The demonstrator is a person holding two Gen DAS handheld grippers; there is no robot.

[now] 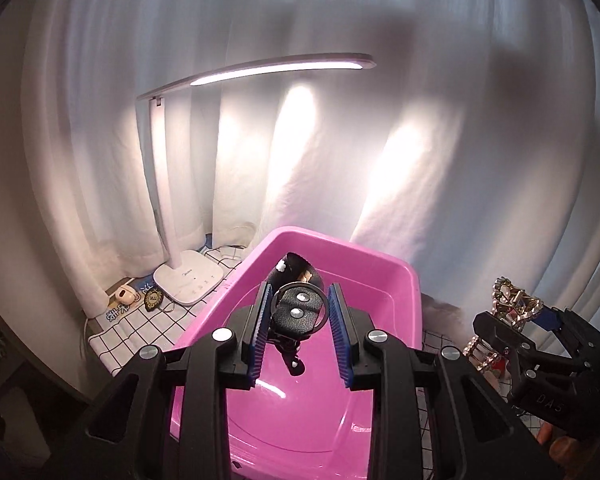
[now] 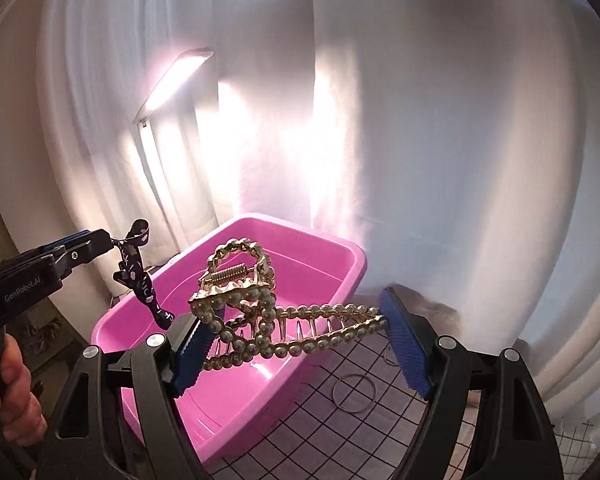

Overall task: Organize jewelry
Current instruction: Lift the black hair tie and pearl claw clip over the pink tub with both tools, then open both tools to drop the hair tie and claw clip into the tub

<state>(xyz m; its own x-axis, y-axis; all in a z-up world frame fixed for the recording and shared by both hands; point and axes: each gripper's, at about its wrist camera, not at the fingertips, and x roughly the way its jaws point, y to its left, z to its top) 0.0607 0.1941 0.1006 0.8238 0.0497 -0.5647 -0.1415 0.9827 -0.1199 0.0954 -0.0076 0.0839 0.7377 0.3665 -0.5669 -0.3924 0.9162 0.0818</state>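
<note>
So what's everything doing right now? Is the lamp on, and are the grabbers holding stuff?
Lamp: on.
Pink bin: open top, nothing seen lying in it.
Left gripper: shut on the black strap.
Black strap: held up over the bin, dangling.
Right gripper: shut on the pearl clip.
Pearl clip: held above the bin's near edge.
Ring: lying flat on the checked cloth.
</note>
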